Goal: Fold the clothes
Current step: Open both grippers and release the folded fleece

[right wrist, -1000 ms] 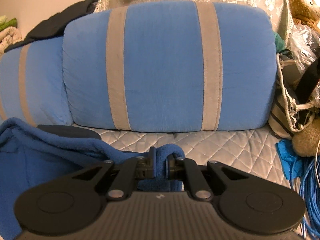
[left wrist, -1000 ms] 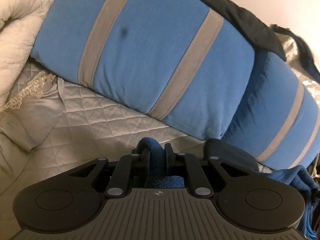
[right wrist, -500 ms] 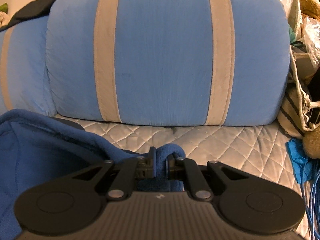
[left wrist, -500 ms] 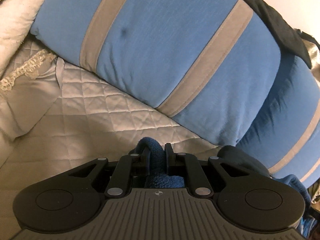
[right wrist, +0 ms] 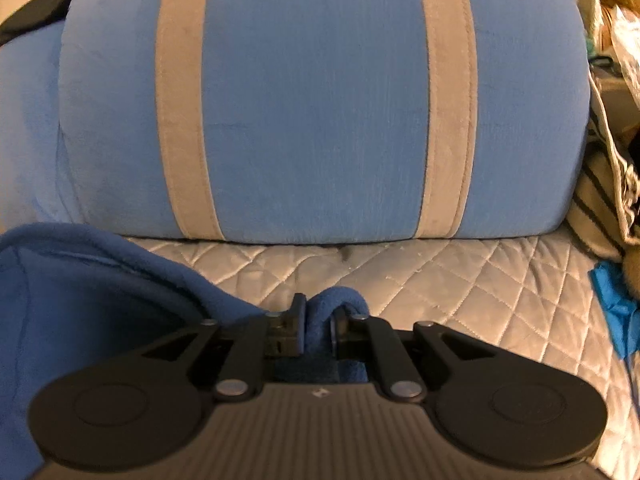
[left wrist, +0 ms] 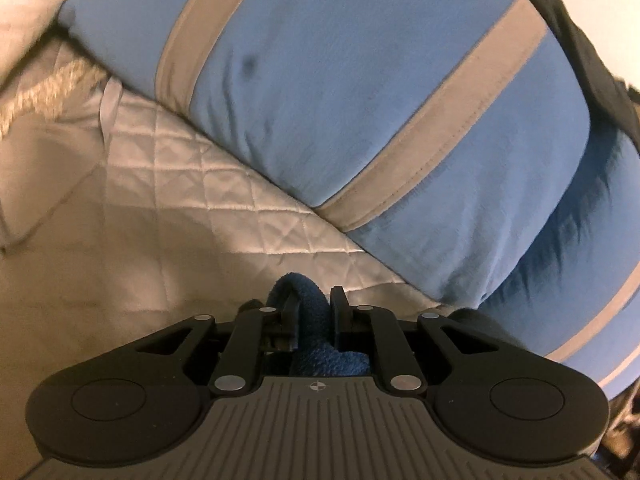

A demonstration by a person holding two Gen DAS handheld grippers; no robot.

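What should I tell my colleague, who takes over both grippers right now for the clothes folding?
Left gripper: shut on a bunched edge of the blue fleece garment.
Right gripper: shut on another edge of the same garment, whose body hangs to its left.
Both are held above the quilted bedspread, facing the blue striped pillows.
Done: both edges are gripped and the garment is lifted.
Left: no finished fold shows; lay the garment on the bedspread, fold it, release.
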